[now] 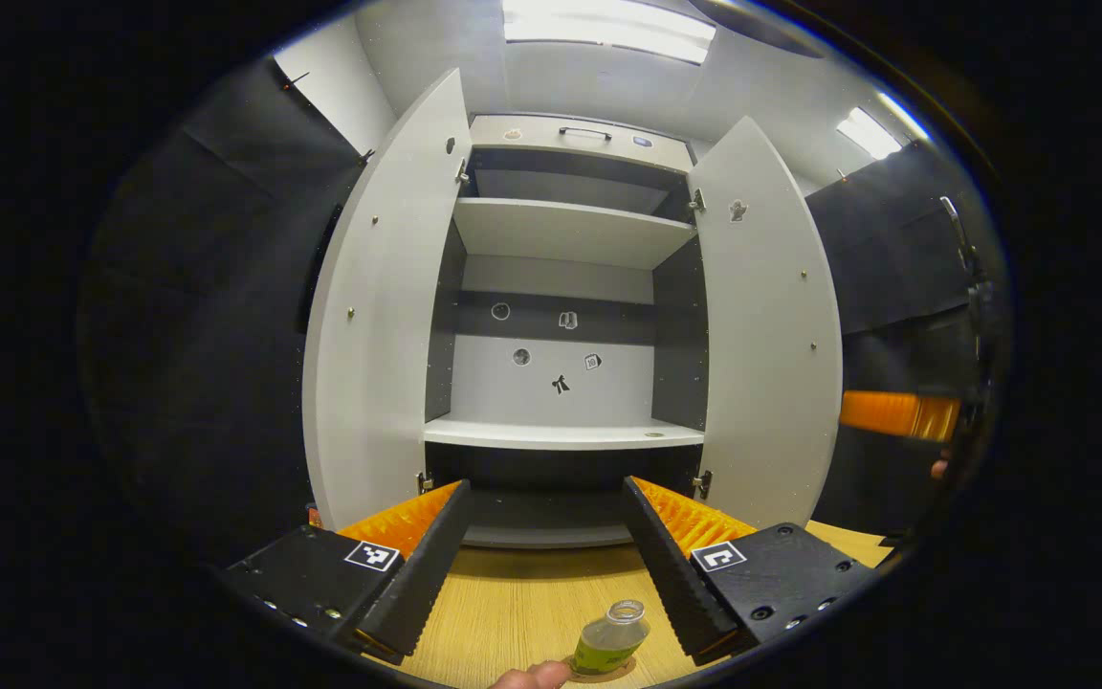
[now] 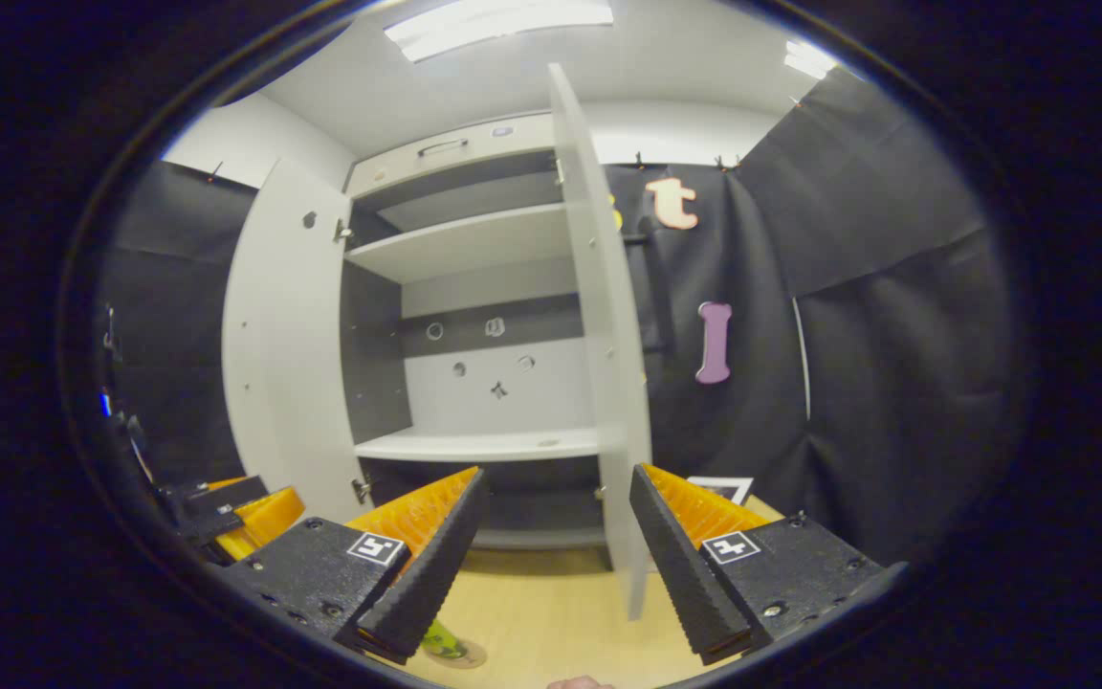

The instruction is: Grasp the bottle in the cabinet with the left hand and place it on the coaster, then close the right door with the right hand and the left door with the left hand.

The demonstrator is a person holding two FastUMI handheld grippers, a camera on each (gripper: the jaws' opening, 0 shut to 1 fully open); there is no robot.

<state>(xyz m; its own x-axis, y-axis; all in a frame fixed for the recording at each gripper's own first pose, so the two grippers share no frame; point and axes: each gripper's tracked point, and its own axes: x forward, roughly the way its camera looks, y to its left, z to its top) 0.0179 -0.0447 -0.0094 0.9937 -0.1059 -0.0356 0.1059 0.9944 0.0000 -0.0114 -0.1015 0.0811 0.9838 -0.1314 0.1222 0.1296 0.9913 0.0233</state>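
Your bottle (image 1: 611, 639) stands on the coaster (image 1: 616, 672) on the wooden bench (image 1: 513, 603), low in the left gripper view, just beside the right finger of your left gripper (image 1: 546, 565). The bottle is small and clear, its mouth looks open, and it has a green label. The coaster is mostly hidden under the bottle and cut off at the bottom edge. A fingertip (image 1: 532, 677) pokes in there too, and you cannot tell whether it touches the bottle.

The jaws of your left gripper are wide apart and hold nothing. The jaws of your right gripper (image 2: 556, 565) are wide apart too, with nothing between them.

In the right gripper view, only a bit of the bottle's green label (image 2: 443, 638) and the coaster's edge (image 2: 468, 655) peek out from under the left finger.

The cabinet (image 1: 565, 287) is white with dark parts inside. Both doors stand open: the left door (image 1: 384, 306) and the right door (image 1: 769, 325). The small stickers on the back wall are too tiny to make out.

In the right gripper view, the right door (image 2: 608, 335) shows edge-on, right in front of your right gripper. Part of your left gripper (image 2: 235, 517) shows at the far left, partly cut off.
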